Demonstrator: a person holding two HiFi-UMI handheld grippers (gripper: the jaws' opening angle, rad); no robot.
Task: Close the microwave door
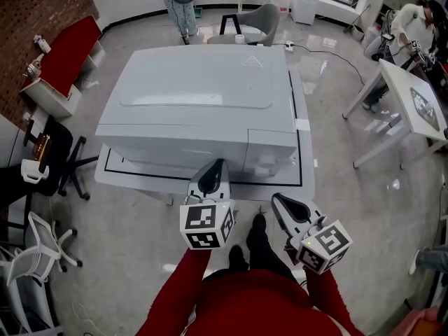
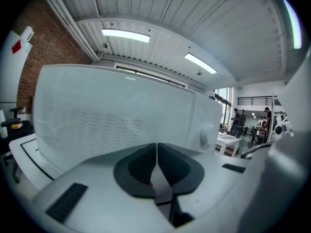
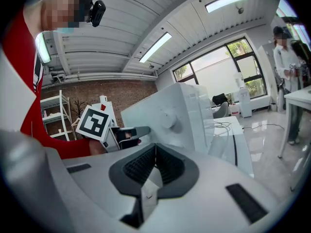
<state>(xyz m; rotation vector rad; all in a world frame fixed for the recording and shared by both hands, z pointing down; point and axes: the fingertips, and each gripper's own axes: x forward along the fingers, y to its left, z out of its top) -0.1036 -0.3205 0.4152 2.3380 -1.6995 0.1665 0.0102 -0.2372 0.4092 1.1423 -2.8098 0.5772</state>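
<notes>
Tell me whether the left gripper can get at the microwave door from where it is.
Probably yes. The left gripper, jaws together, points at the microwave door from close in front, and nothing shows between them. The right gripper sits off to the side, out of the way.

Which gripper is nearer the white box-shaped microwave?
The left gripper: its shut tips sit right before the white box-shaped microwave, while the right gripper hangs farther back.

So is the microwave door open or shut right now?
Shut, as far as shows: the door lies flush with the control panel, and no gap shows from above.
</notes>
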